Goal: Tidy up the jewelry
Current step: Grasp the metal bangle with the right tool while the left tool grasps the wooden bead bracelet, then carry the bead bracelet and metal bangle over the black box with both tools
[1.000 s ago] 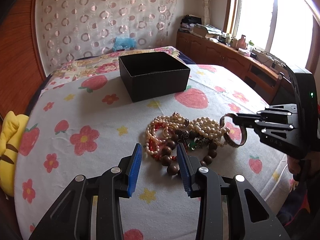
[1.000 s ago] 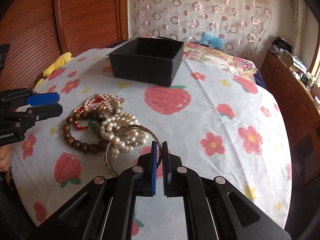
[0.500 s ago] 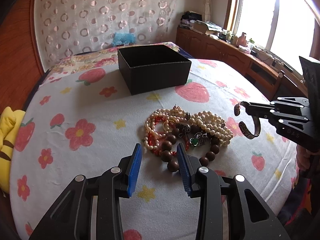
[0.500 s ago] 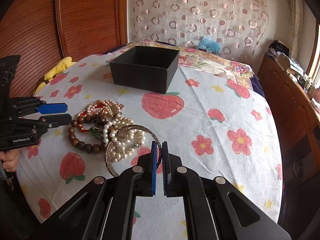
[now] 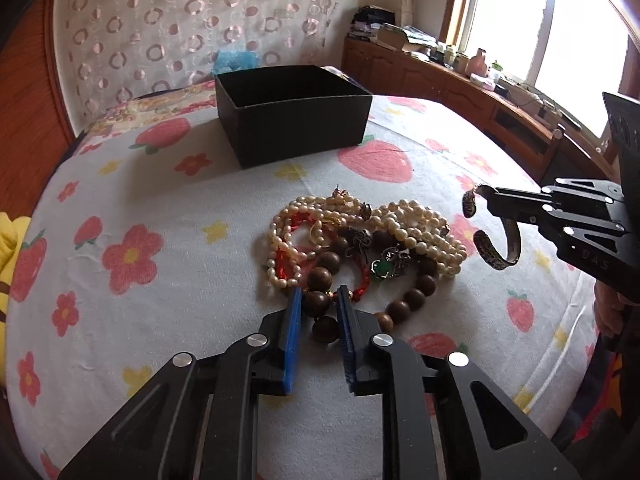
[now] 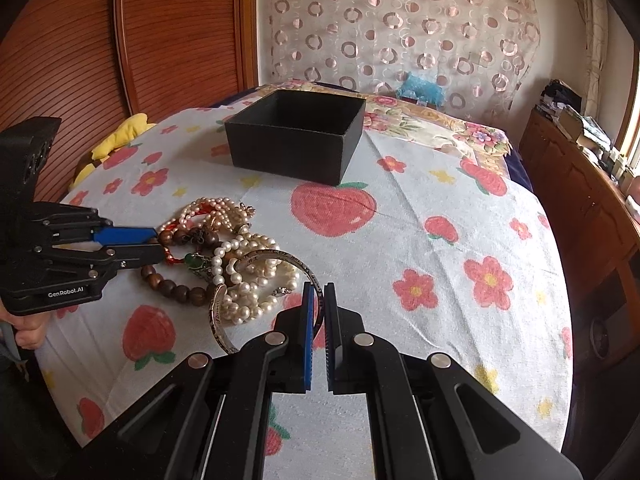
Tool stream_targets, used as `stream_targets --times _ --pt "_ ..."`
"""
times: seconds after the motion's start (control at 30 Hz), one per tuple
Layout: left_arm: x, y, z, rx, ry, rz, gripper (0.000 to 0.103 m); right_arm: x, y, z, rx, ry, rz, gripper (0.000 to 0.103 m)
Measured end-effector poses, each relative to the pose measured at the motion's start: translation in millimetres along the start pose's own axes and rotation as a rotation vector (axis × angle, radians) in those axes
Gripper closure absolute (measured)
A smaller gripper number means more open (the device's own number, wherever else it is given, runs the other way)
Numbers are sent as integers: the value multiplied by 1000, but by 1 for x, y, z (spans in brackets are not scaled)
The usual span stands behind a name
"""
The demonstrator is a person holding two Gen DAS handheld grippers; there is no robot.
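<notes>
1. The left claw has moved forward and narrowed around a bead of the wooden bead bracelet.
2. The right claw has lifted the metal bangle clear of the pearls.
</notes>
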State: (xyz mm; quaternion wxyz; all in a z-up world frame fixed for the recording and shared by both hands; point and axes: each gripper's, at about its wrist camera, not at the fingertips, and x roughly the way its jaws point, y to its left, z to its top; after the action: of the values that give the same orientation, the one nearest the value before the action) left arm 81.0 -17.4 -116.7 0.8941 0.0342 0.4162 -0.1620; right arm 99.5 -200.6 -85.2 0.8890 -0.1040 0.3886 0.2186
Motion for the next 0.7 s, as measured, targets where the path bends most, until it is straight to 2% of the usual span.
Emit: stream_targets --times 0.1,0.43,0.7 --pt "-6 -2 2 6 -17 -8 91 0 0 0 0 -1 -1 97" --pt "-64 -9 26 10 -181 -32 91 -4 3 8 -6 -24 2 97" --pt "-86 -7 48 19 -249 -24 91 -6 4 21 -15 -45 4 97"
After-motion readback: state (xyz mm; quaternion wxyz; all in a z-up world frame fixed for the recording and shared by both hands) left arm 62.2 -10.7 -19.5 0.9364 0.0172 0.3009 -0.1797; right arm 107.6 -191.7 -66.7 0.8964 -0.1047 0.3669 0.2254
